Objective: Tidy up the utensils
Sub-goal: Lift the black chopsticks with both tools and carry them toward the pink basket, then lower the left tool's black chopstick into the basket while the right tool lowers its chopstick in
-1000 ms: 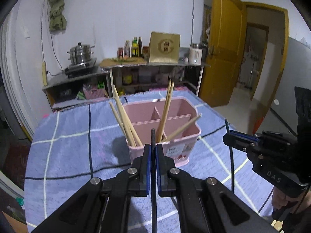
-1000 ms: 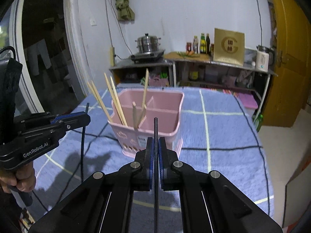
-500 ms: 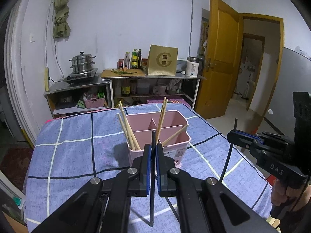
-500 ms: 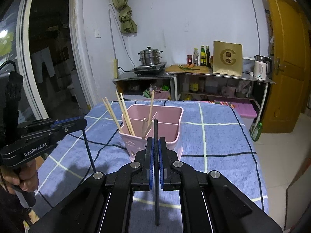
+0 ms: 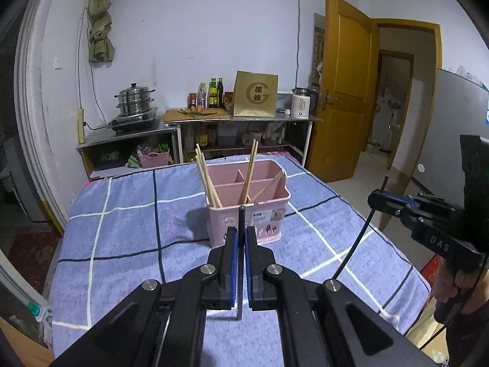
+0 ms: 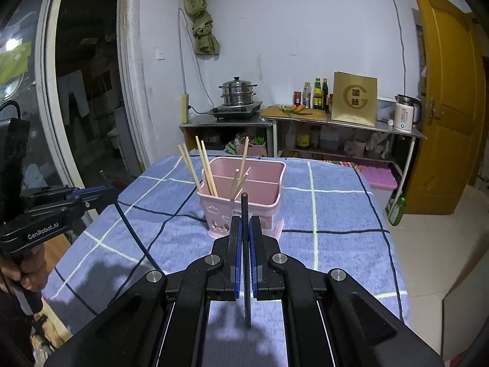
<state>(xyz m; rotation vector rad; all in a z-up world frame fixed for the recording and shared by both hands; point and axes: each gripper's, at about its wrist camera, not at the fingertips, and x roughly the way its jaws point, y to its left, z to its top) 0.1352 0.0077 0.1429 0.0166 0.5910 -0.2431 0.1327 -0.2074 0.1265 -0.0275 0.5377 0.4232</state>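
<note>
1. Each gripper clamps 1 black chopstick upright: the left gripper (image 5: pixel 240 238) holds the left black chopstick (image 5: pixel 241 218), the right gripper (image 6: pixel 244 229) holds the right black chopstick (image 6: pixel 244 206), fingers nearly shut around each
2. Both sticks look thin, stiff, light and smooth, likely to slip; they are gripped near mid-length
3. Their long axes run vertically, tops up
4. Just beyond stands a pink holder (image 5: pixel 269 195) with wooden chopsticks (image 5: pixel 206 180) leaning inside
5. It sits on a blue checked tablecloth (image 5: pixel 122 223)
</note>
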